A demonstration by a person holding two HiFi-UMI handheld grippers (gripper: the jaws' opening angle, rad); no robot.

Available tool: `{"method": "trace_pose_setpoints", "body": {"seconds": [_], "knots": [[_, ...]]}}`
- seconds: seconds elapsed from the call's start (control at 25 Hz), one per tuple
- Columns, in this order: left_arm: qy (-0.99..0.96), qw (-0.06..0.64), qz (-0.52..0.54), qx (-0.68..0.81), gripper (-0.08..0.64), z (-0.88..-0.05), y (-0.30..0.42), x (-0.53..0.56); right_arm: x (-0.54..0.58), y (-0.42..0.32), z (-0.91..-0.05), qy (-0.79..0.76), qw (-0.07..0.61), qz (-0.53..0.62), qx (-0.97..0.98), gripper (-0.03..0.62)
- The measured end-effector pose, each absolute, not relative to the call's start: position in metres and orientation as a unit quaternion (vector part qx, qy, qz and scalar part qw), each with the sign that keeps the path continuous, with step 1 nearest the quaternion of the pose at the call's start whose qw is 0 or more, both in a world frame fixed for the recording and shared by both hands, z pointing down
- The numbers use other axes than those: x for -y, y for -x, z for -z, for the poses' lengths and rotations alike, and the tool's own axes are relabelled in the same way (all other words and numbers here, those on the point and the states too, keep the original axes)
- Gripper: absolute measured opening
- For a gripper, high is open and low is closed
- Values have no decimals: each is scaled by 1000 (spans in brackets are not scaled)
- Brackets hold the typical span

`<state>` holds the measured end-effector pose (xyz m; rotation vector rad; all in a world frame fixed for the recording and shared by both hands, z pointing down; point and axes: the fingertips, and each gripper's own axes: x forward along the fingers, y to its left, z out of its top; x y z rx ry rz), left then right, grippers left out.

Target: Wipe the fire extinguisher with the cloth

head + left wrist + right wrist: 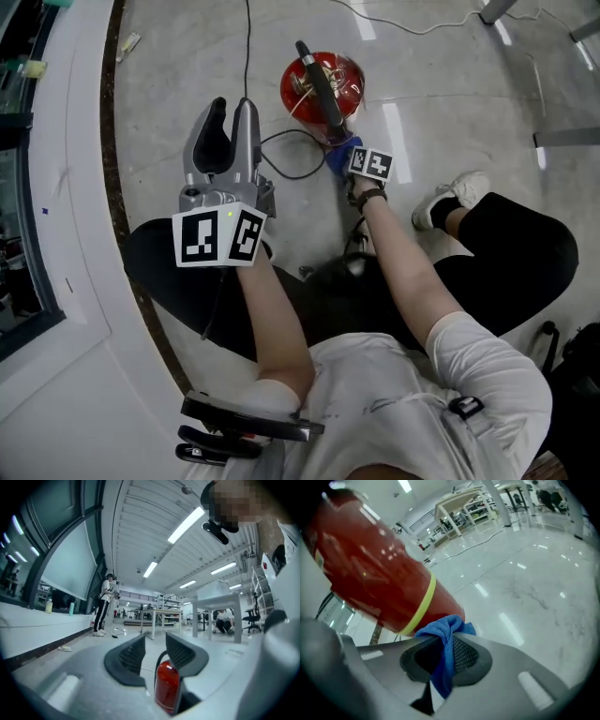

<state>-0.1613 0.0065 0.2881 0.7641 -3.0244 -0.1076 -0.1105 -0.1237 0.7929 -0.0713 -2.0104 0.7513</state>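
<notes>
Nearest the person, the left tongs (232,105) are held raised above the floor (169,66). Their jaws are spread and nothing is gripped between them. In the left gripper view the extinguisher is seen through the gap, well apart from the jaws.

Further out and lower, the right tongs (443,644) are pressed together on a fold of the blue cloth (446,629). A bunched end is left standing proud of the tips, and this end is laid against the lower part of the fire extinguisher (379,581), just below its yellow band (423,604).

The extinguisher appears to stand upright on the floor in front of the person, with its black hose (322,89) lying across the top and a thin cable (281,155) looped on the floor beside it.

The cloth is judged to be light, limp and soft, so it should mould to the round body, but it could be dragged out of a shallow pinch. The extinguisher is judged to be heavy and rigid, and its glossy paint is likely slippery under the jaws. The curved body offers a poor hold, and a push high up could rock it on its narrow base. A steadying hold would best be taken at the neck or handle on top, for which the free left tongs are available.
</notes>
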Motion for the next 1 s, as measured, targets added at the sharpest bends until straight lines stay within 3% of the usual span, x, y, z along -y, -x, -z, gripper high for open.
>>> {"method": "trace_pose_setpoints", "body": {"seconds": [0.16,0.4,0.64,0.76,1.0], "knots": [[-208,-4,45,977,137,-274,166,-11,147,125,-706,27,382,-358,851,48],[-152,-15,59,986,137,-272,149,-10,153,127,-519,167,213,-304,913,48],[-141,-25,74,987,137,-264,121,17,150,118,-398,238,78,-341,906,48],[-155,-31,71,985,137,-255,111,31,135,125,-383,267,64,-314,909,48],[-161,-38,44,985,137,-242,109,29,148,147,-432,229,89,-273,930,48]]}}
